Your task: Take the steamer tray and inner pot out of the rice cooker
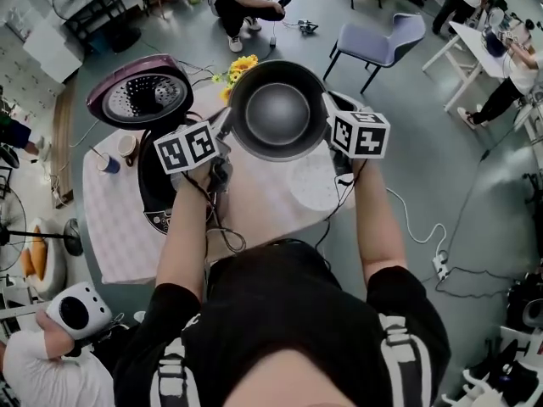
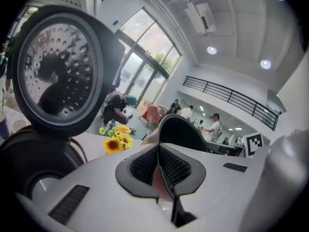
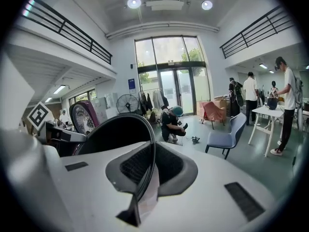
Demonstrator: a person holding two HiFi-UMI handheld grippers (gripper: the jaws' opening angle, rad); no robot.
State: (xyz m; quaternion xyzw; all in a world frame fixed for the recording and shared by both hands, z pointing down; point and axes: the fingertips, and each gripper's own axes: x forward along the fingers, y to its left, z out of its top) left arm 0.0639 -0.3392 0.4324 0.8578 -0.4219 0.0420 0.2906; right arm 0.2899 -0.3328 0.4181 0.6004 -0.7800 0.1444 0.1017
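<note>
The dark inner pot (image 1: 278,108) hangs in the air above the table, mouth up, held by its rim on two sides. My left gripper (image 1: 227,131) is shut on the rim's left edge, and the thin rim (image 2: 177,129) runs between its pads (image 2: 171,166). My right gripper (image 1: 329,119) is shut on the rim's right edge, where the pot (image 3: 116,134) passes between its pads (image 3: 166,166). The black rice cooker (image 1: 157,185) stands below my left gripper with its purple lid (image 1: 140,91) up. A white round tray (image 1: 310,185) lies on the table under the pot's right side.
The table (image 1: 119,227) has a light cloth. Two cups (image 1: 127,147) stand left of the cooker and sunflowers (image 1: 237,66) at the far edge. A blue chair (image 1: 382,41) stands beyond. People sit and stand around the room. A cable (image 1: 416,227) lies on the floor at right.
</note>
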